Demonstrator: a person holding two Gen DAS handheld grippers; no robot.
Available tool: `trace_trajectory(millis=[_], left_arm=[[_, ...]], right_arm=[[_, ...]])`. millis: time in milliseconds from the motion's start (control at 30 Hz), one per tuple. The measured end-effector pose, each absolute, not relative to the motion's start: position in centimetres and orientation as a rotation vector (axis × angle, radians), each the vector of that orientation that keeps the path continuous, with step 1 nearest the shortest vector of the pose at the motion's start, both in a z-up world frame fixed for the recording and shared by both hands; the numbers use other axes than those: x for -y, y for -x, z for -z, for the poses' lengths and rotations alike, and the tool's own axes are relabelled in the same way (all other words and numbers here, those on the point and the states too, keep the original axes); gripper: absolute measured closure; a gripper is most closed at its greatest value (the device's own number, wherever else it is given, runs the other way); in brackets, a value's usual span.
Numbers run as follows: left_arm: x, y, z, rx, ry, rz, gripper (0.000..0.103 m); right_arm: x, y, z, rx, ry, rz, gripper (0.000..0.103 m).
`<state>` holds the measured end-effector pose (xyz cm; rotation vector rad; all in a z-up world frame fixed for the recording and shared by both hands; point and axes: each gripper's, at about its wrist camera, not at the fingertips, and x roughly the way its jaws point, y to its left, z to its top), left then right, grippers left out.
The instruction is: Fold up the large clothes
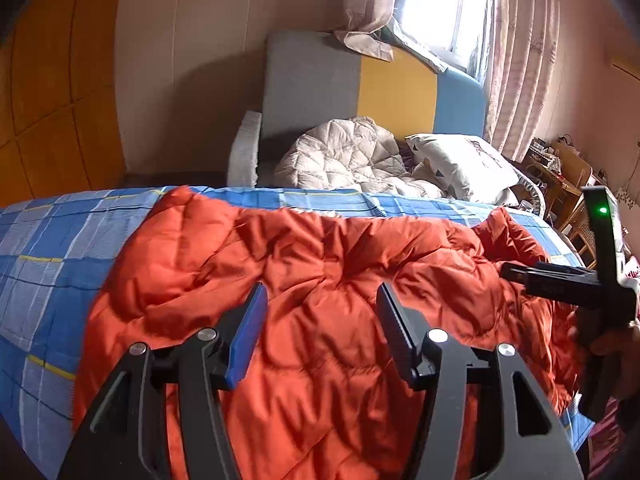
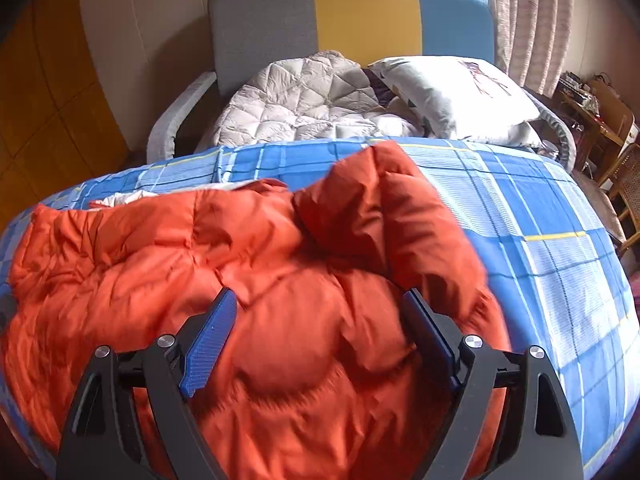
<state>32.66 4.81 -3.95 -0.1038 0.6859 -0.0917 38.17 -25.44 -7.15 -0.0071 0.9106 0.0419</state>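
An orange quilted down jacket point(image 1: 320, 248) lies crumpled across a bed with a blue plaid sheet point(image 1: 48, 240). In the left wrist view my left gripper point(image 1: 322, 292) hovers over the jacket's middle, open, with nothing pinched between its pads. At that view's right edge a hand holds the right gripper, whose fingers point(image 1: 532, 276) point at the jacket's right end. In the right wrist view the jacket point(image 2: 240, 240) has a puffed fold standing up at its far end, on the sheet point(image 2: 540, 220). My right gripper point(image 2: 320, 296) stands wide open over blurred orange fabric, and its pads do not press on it.
Behind the bed sit a white quilted blanket point(image 1: 340, 156) and a pillow point(image 1: 460, 164) against a grey, yellow and blue headboard point(image 1: 392, 88). Wooden furniture point(image 1: 560, 176) and curtains stand at the right. A wooden wardrobe point(image 1: 48, 100) is at the left.
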Motion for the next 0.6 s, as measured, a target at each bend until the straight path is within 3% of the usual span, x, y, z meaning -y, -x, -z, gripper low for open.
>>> trace_trajectory(millis=[600], left_arm=[[-12.8, -30.0, 6.9, -0.738, 0.154, -0.038, 0.046]], right_arm=[[32.1, -33.8, 7.2, -0.933, -0.090, 0.016, 0.012]])
